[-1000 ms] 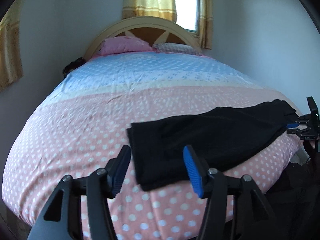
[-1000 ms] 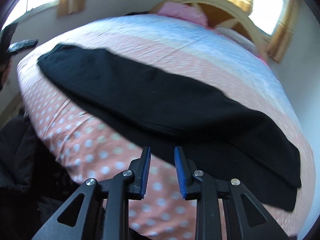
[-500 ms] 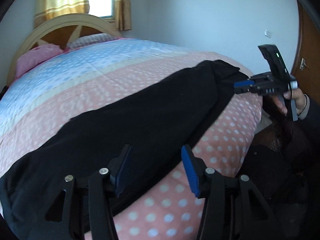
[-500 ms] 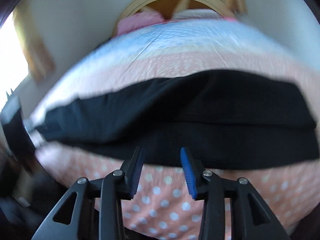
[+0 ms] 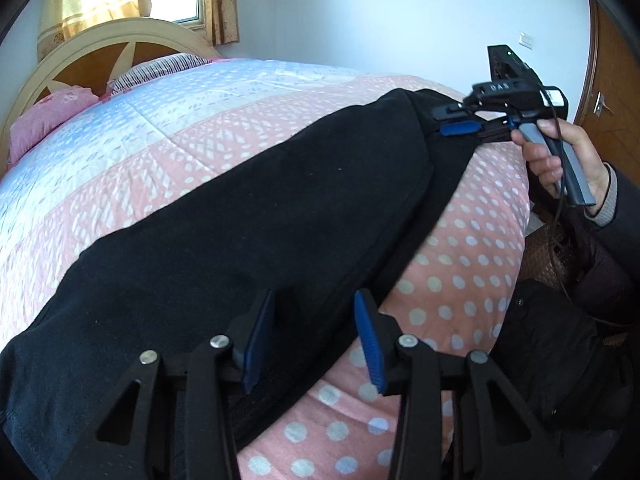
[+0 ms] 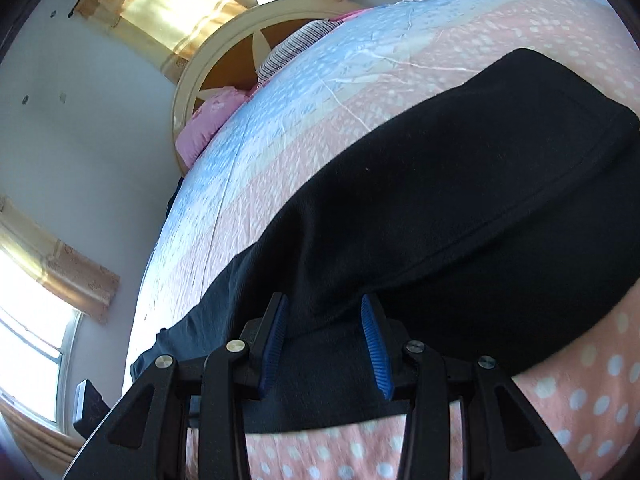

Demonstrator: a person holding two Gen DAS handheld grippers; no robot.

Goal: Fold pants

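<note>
The pants [image 5: 248,216] are being straddled by both half-spread grippers, left [image 5: 316,336] and right [image 6: 324,340], which have just been closing; the edge at six o'clock should be pinched evenly.

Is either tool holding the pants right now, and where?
Nothing held yet. Both jaws have just been closing, pads not pressing: left tool straddles the near edge of the black pants, right tool one end.

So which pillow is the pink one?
The pink pillow is the one nearer the bed's left edge in the left wrist view; the striped pillow beside it is grey-and-white, under the headboard.
</note>
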